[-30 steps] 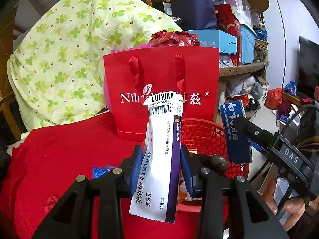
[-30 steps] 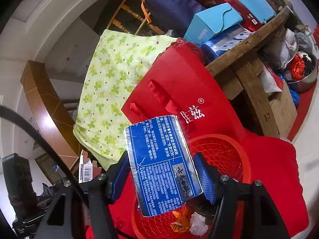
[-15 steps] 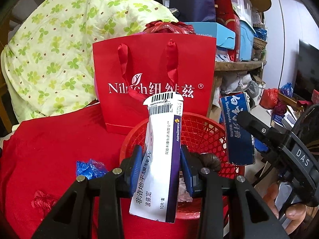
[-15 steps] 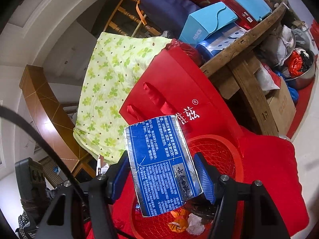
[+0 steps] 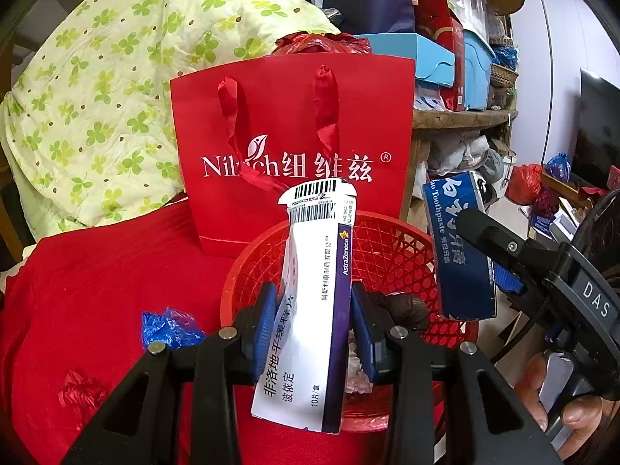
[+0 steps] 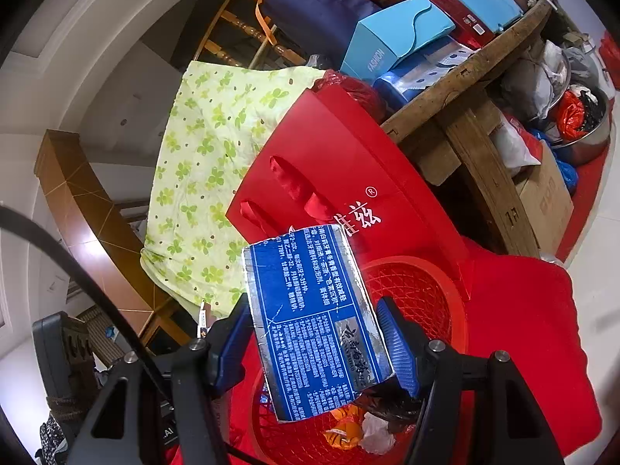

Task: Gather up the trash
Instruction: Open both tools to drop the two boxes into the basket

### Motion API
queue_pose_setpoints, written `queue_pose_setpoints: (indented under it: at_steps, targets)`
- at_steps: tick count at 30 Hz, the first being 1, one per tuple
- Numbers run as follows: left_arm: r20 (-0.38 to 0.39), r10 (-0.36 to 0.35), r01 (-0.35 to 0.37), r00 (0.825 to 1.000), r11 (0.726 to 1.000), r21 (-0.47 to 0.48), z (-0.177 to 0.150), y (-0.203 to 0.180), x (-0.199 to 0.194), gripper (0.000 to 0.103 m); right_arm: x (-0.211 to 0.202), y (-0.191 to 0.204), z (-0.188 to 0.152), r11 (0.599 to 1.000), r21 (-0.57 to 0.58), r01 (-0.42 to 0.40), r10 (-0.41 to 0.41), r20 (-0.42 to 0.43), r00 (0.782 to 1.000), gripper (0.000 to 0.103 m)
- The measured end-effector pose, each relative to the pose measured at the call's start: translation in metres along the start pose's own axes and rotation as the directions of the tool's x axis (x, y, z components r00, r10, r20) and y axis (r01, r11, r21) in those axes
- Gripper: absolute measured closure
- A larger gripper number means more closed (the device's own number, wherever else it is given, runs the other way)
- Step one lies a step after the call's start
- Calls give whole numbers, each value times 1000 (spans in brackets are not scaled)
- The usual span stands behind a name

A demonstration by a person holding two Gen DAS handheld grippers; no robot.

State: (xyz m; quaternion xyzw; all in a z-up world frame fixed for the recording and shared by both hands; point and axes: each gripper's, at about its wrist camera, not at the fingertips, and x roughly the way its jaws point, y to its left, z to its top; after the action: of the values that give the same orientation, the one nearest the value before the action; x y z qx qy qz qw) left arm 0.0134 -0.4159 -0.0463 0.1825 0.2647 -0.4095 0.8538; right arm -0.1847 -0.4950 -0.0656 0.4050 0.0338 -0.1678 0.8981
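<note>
I'm in a cluttered room of a home, used for storage. A wooden shelf (image 6: 457, 77) is piled with gift boxes (image 6: 395, 35) and bags, a clover-print quilt (image 5: 97, 89) is heaped beside a wooden stair railing (image 6: 232, 23), and a red cloth (image 5: 97, 290) covers the surface before me.

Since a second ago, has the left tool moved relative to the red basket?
Yes. The left tool has come forward and down over the red basket, beside the red bag.

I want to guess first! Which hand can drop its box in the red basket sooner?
Probably left: its gripper holds the medicine box above the red basket; the toothpaste box hangs at the rim.
</note>
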Motion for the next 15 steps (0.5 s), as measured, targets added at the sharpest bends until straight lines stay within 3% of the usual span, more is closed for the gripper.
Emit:
queue_pose_setpoints:
  at_steps: [10, 15]
  targets:
    - [-13, 1, -1, 1000, 1000, 5, -2, -3, 5, 63, 4, -3, -1, 1000, 21, 13, -13, -16, 1000, 36]
    - [-27, 2, -2, 1000, 1000, -4, -4, -2, 10, 49, 14, -10, -3, 997, 69, 26, -21, -67, 998, 34]
